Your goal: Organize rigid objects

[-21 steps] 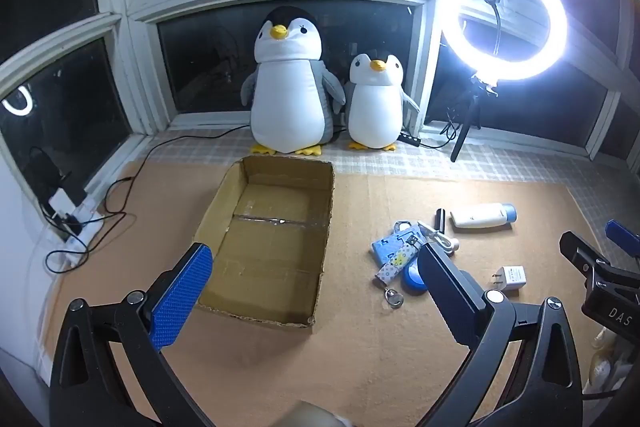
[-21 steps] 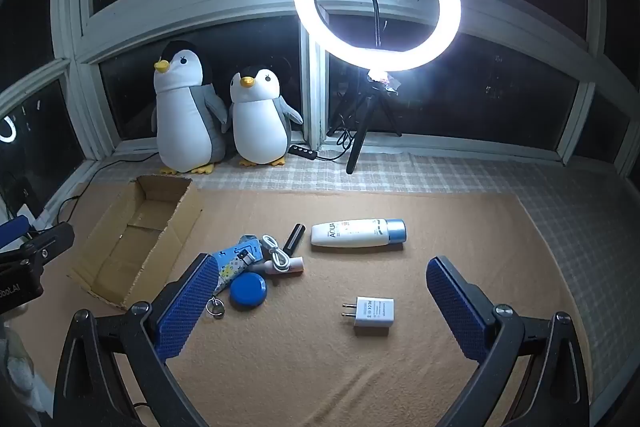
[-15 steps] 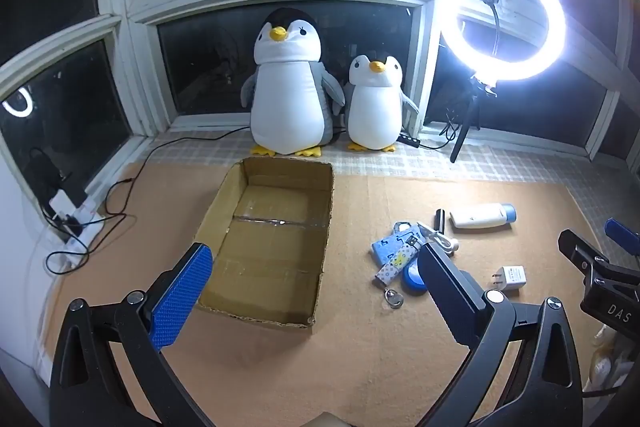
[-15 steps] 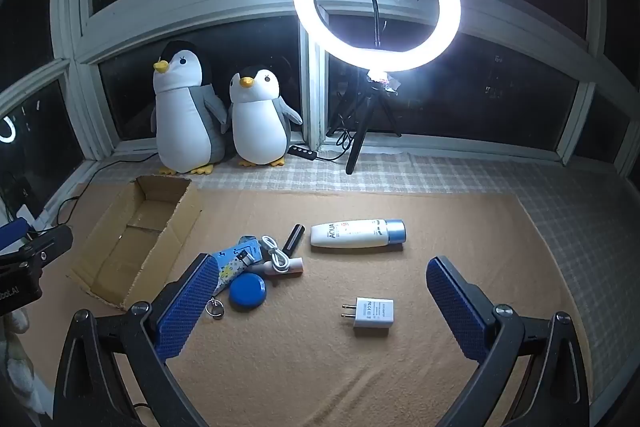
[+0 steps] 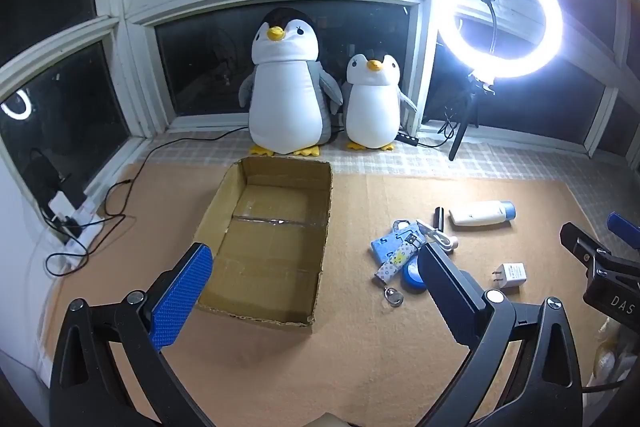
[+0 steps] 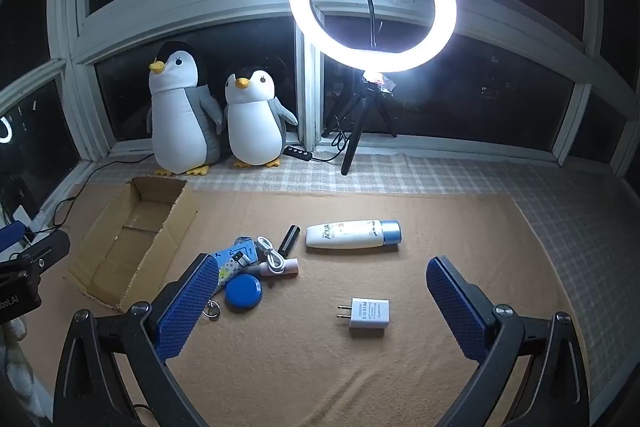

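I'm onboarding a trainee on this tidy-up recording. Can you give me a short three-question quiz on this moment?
1. True or false: the box already holds an item.
2. Which item lies nearest the right gripper? A) bottle B) charger C) black tube
3. Fill in: both the right gripper and the left gripper are ____.

Key: 1 false; 2 B; 3 open
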